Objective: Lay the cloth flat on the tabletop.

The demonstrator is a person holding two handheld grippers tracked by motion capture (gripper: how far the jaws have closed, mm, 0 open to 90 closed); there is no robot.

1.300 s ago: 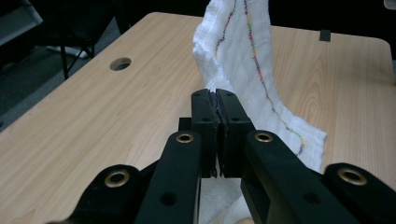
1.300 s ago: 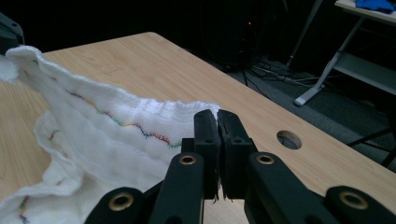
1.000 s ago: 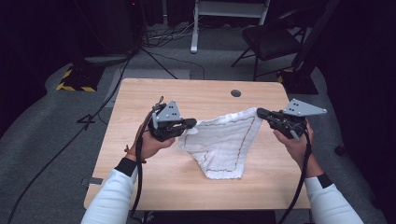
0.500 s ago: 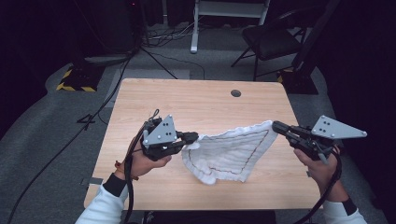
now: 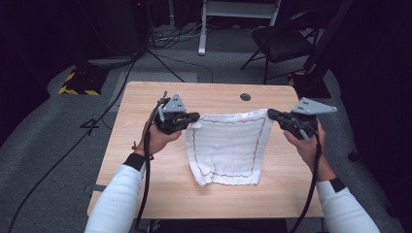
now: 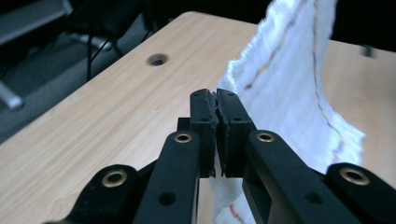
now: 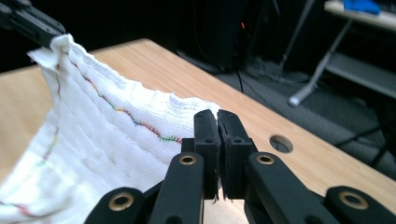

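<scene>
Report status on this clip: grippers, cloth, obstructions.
Left hand-held gripper shut on white cloth corner; right hand-held gripper shut on the opposite corner. Cloth stretched between them, lower edge on the table. Nothing in the way.

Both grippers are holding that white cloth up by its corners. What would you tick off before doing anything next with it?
1. Left gripper clamped on its corner of the white cloth: ok, the jaws are shut on the fabric.
2. Right gripper clamped on the other top corner: ok, the jaws are shut on the fabric.
3. Top edge stretched between the two grippers: ok, it runs nearly straight with a slight sag.
4. Cloth spread out, not bunched: ok, the stitched border shows all round; the lower edge looks a little wavy.
5. Lower edge resting on the wooden table: cannot tell for sure; it seems to touch.
6. Bare table on which to lay it: ok.
</scene>
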